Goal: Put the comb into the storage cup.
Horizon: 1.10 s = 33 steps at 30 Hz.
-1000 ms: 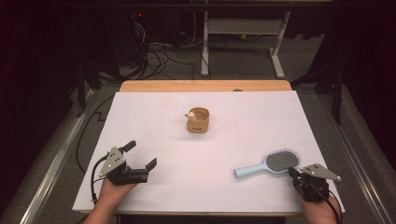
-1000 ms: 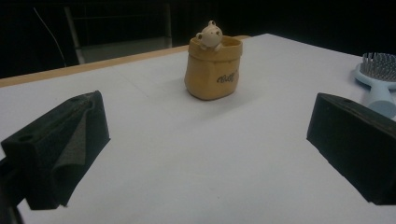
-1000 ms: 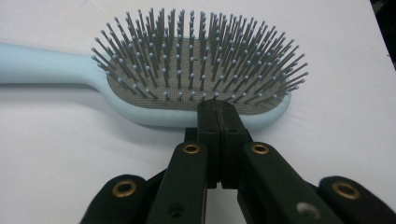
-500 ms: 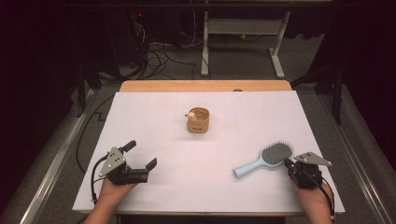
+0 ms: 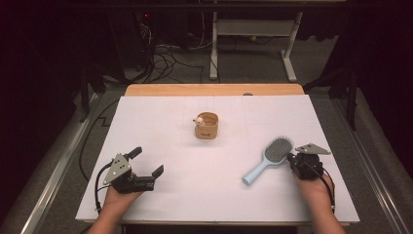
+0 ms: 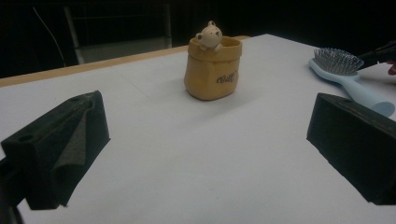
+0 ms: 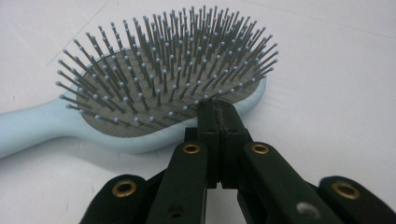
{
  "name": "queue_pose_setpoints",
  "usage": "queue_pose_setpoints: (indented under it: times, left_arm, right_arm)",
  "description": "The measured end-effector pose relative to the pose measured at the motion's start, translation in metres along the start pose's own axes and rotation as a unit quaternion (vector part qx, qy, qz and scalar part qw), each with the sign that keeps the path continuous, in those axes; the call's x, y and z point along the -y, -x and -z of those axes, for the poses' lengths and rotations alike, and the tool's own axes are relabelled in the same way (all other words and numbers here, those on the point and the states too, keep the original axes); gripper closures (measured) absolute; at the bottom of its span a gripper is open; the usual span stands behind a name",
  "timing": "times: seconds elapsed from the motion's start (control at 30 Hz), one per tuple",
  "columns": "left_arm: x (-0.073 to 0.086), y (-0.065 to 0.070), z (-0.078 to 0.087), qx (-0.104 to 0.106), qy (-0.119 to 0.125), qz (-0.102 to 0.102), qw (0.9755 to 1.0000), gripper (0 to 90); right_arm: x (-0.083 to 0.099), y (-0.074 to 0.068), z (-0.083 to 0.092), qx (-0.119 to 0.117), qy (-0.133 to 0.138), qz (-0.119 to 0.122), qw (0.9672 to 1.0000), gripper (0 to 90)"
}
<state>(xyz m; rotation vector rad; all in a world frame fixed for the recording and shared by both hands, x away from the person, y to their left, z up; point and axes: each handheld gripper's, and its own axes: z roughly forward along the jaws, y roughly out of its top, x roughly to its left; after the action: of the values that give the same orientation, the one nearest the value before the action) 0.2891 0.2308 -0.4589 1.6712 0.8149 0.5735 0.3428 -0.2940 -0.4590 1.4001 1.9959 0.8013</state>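
- the right hand-held gripper (image 5: 291, 158) has its jaws pressed together with nothing between them; its tips touch the head edge of the brush (image 5: 267, 160).
- in the right gripper view the closed tips (image 7: 218, 112) meet the rim of the brush (image 7: 154, 98) right at the bristle pad; bristles point up.
- the brush lies flat on the right part of the white surface (image 5: 160, 131), head toward the right hand-held gripper, pale blue handle angled toward the middle and the near edge.
- the left hand-held gripper (image 5: 146, 163) rests low at the near left of the surface, jaws wide apart and holding nothing, well apart from the brush.
- in the left gripper view its two black pads (image 6: 65, 144) frame bare surface, with the pot (image 6: 213, 67) ahead and the brush (image 6: 348, 77) far to the right.
- a small tan pot (image 5: 206, 126) with a bear figure on its rim stands upright near the surface's middle, well apart from both hand-held grippers.
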Motion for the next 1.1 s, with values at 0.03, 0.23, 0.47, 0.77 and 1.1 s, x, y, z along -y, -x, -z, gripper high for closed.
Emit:
queue_pose_setpoints:
  times: [0.03,0.23,0.47,0.77,1.1]
  left_arm:
    - [0.000,0.000,0.000,0.000,0.000,0.000,1.0000,0.1]
    - [0.000,0.000,-0.001,0.001,-0.001,0.001,1.0000,0.1]
    - [0.001,0.001,-0.002,0.002,-0.001,0.003,1.0000,0.1]
    - [0.001,0.000,-0.003,0.003,-0.001,0.006,1.0000,0.1]
    - [0.002,0.000,-0.003,0.004,0.001,0.011,0.9999,0.1]
  right_arm:
    - [-0.003,-0.001,-0.004,-0.001,-0.001,0.001,1.0000,90.0]
    - [-0.011,-0.004,-0.012,-0.001,-0.003,0.000,1.0000,90.0]
    - [-0.021,-0.008,-0.024,-0.001,-0.005,0.005,1.0000,90.0]
    - [-0.031,-0.012,-0.036,-0.003,-0.004,0.006,1.0000,90.0]
    - [-0.036,-0.014,-0.040,-0.004,0.002,0.006,1.0000,90.0]
